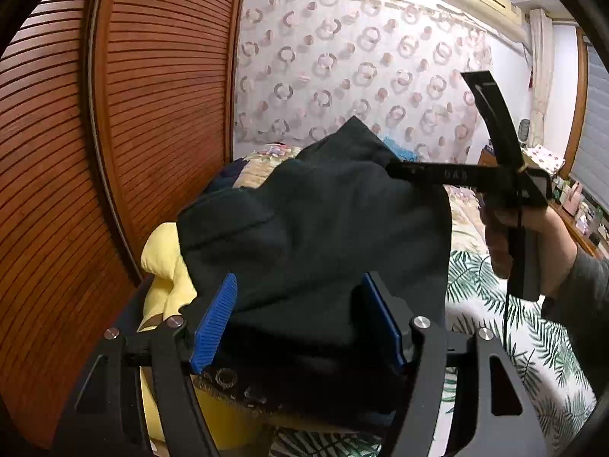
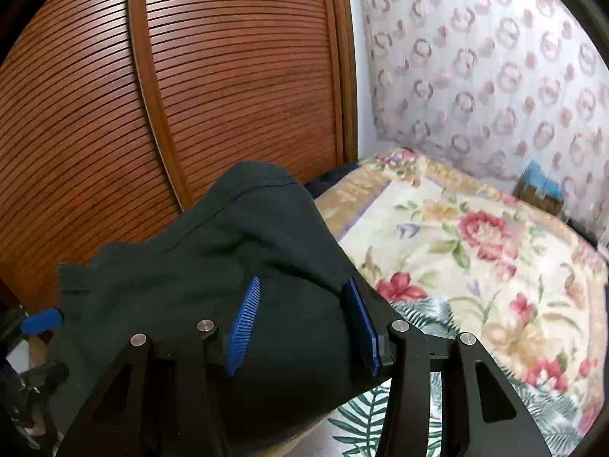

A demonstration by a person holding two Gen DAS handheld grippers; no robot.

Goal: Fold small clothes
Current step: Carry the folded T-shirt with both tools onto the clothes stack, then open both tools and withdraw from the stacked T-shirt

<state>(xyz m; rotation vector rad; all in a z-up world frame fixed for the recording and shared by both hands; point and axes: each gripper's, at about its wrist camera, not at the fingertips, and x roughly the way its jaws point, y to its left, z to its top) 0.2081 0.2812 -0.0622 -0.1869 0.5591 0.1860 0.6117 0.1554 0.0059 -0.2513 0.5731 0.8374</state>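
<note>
**Ana:** Across the middle of both wrist views, what were you holding?

**Me:** One dark garment [image 1: 312, 228], lifted off the bed [image 1: 506, 342] and hanging between my two tongs. My left tongs [image 1: 300, 323] had cloth bunched between the blue pads [image 1: 217, 323]. My right tongs [image 2: 300, 323] had the same garment draped between and over the pads, which stood some way apart. I judged both as clamped on thick folds of fabric, though the cloth hid the actual pinch points.

**Ana:** And the right tongs showed in the left view too?

**Me:** Yes, at the right of the frame, in my right hand [image 1: 506, 243], its tip buried in the garment's upper edge.

**Ana:** So how should that step have gone?

**Me:** I reckoned the cloth was too crumpled to fold. I would have drawn the tongs apart until the top edge pulled straight, let the body hang flat, then lowered it onto the leaf-print sheet [image 2: 380, 415] at the bottom of the frame, clear of the yellow pillow [image 1: 167, 266]. Soft knit like that sags and slips, so an even, firm hold on both corners mattered most.
</note>
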